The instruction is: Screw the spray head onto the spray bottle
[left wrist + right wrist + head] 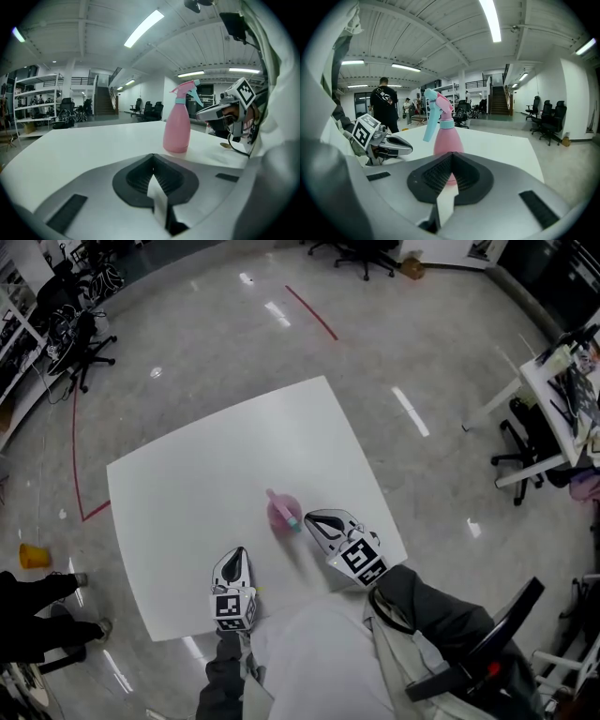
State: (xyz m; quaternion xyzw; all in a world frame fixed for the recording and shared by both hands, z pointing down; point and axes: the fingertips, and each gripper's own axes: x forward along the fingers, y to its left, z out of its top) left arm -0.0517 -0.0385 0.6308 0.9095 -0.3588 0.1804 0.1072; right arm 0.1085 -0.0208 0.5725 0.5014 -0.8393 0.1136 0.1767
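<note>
We can read no word, brand or number here. The only signs are black-and-white square codes: on the left marker cube [234, 608] behind the left gripper [238, 554], at six o'clock in the head view, and on the right marker cube [362, 561] behind the right gripper [312, 517], at five o'clock. The white print on a bystander's dark shirt [383, 96] is too small to read.

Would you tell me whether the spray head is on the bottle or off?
On: the spray head sits on the neck of the upright bottle; how tightly cannot be told.
</note>
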